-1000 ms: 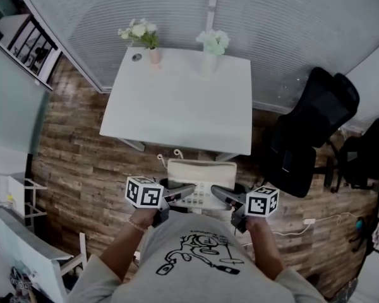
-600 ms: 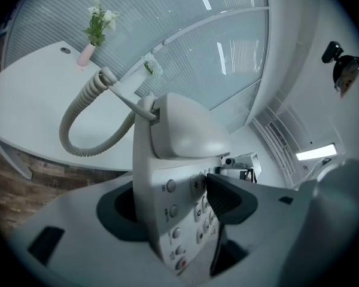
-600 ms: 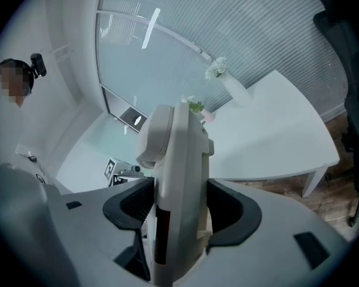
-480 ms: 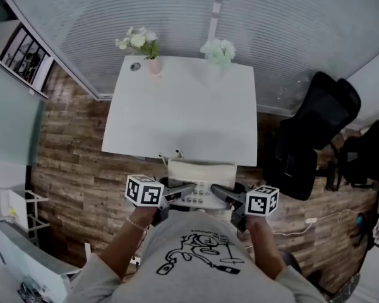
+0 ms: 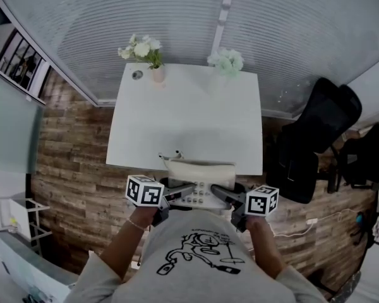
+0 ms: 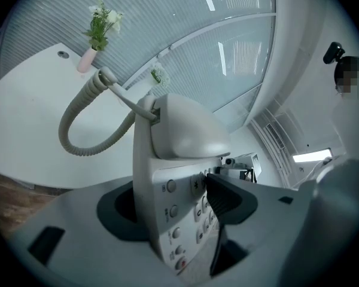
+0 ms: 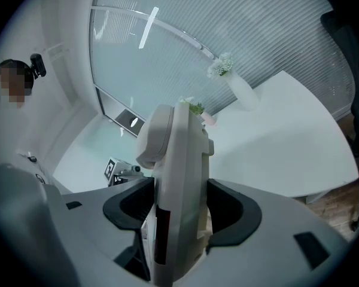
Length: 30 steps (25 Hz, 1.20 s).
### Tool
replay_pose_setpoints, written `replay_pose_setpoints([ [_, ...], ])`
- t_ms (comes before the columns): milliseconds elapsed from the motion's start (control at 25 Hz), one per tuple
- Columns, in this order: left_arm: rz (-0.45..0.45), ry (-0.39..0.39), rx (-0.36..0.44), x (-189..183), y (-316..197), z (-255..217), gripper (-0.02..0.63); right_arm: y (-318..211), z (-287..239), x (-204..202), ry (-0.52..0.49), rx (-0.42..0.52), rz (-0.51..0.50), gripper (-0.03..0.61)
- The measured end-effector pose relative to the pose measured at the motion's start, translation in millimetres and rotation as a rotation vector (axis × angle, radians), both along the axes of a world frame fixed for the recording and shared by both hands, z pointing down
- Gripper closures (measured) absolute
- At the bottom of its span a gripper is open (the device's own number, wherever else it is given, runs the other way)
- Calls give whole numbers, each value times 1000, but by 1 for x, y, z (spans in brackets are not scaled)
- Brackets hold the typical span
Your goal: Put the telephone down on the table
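Observation:
A cream desk telephone point(image 5: 199, 178), its handset in the cradle and its coiled cord point(image 6: 78, 133) looping out, hangs in the air at the near edge of the white table point(image 5: 183, 118). My left gripper point(image 5: 184, 192) is shut on the phone's left side, with one pad on the keypad face point(image 6: 191, 214). From the other side my right gripper point(image 5: 220, 194) is shut on its right edge point(image 7: 179, 178). In each gripper view the phone body fills the gap between the dark pads. The phone's underside is hidden.
On the table's far edge stand a pink vase of white flowers point(image 5: 153, 68) and a white vase of pale flowers point(image 5: 224, 68), with a small round grommet point(image 5: 137, 75) beside them. A black office chair point(image 5: 316, 137) stands to the right. Blinds cover the wall behind.
The table has drawn nearer in the head view, and the phone now overlaps its near edge. Both grippers keep the same hold on the phone.

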<state>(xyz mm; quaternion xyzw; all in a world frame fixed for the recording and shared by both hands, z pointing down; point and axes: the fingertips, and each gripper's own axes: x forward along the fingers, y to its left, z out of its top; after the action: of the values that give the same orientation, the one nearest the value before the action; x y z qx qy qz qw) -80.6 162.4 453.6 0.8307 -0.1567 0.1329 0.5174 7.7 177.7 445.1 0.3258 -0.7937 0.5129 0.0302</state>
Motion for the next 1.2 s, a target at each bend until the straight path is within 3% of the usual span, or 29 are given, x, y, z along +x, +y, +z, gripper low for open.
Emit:
replay_pose_setpoints([
  [520,11,7,-11,-24,-26,3,324,-26,-1,-25,0,-8,11,293],
  [1200,-12,4,-26,-13,-51,5,324,-53,4,-15,-11,-21,-4,293],
])
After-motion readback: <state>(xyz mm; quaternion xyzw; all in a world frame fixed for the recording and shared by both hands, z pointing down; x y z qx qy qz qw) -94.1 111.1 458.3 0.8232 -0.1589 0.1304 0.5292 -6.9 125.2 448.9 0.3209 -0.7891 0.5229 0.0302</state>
